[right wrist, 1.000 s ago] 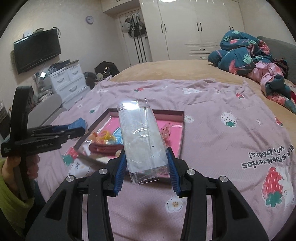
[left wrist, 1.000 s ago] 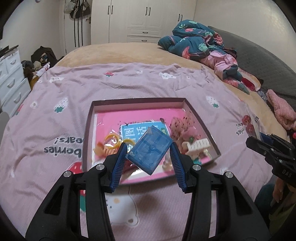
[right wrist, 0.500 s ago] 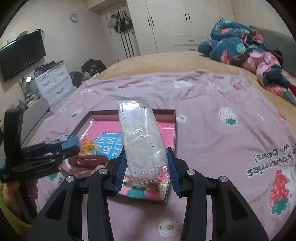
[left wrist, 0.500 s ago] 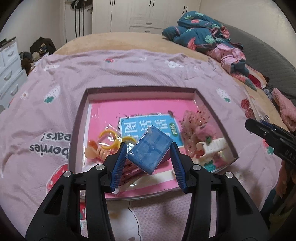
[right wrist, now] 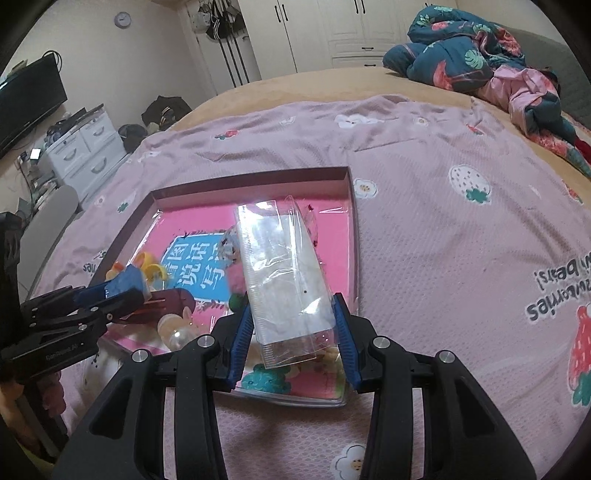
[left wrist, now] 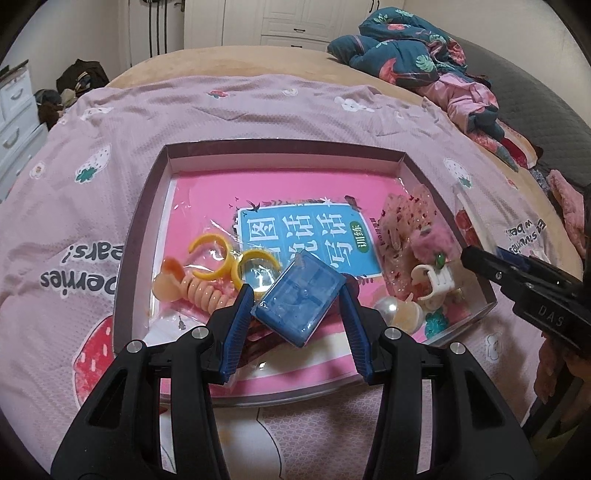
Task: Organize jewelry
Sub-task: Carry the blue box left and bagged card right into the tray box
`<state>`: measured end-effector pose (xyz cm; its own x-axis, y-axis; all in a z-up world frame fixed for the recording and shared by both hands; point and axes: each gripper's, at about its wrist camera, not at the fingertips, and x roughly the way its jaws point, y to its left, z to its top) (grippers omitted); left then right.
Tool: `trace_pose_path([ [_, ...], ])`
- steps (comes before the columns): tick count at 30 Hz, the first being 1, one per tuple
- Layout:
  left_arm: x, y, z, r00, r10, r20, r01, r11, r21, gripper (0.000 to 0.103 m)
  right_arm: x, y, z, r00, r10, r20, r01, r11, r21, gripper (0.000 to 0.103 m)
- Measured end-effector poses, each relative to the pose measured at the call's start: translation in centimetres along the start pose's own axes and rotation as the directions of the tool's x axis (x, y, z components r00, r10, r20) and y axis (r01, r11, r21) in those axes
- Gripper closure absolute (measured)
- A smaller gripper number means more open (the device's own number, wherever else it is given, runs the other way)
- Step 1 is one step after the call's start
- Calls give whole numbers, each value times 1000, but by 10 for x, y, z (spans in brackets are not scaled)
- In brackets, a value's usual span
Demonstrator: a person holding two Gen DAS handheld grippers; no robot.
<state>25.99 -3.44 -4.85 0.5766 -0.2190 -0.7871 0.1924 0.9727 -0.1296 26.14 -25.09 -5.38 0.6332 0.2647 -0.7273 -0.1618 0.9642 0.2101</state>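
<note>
My left gripper (left wrist: 297, 295) is shut on a small translucent blue box (left wrist: 298, 295) and holds it tilted over the near part of a shallow pink tray (left wrist: 280, 147) on the bed. My right gripper (right wrist: 293, 317) is shut on a clear plastic packet (right wrist: 284, 273) above the tray's near right corner (right wrist: 352, 236). In the tray lie yellow rings (left wrist: 221, 258), a peach spiral hair tie (left wrist: 199, 290), a white claw clip (left wrist: 437, 280), a pearl piece (left wrist: 386, 308) and a pink sparkly bag (left wrist: 410, 218). The left gripper also shows in the right wrist view (right wrist: 122, 291).
The tray sits on a pink strawberry-print blanket (left wrist: 258, 103). Crumpled blue and pink clothes (left wrist: 424, 62) lie at the far right of the bed. White drawers (right wrist: 85, 147) stand off the left side. White wardrobes (right wrist: 332, 29) line the far wall.
Both grippers have moved forward and down toward the tray, each keeping its hold. The tray now looms larger and closer in both views.
</note>
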Motion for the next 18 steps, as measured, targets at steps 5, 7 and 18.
trace_pose_path([
  [5,3,-2,-3,1000,-1,-8,1,1000,7,64,5,2,-2,1000,4,-23,-4,1000,18,61],
  [7,5,-3,-3,1000,0,-10,0,1000,9,64,6,7,-4,1000,-4,-23,4,1000,-1,60],
  [18,5,-3,-3,1000,-1,-11,1,1000,11,64,-3,20,-11,1000,15,-11,-15,998,-54,55],
])
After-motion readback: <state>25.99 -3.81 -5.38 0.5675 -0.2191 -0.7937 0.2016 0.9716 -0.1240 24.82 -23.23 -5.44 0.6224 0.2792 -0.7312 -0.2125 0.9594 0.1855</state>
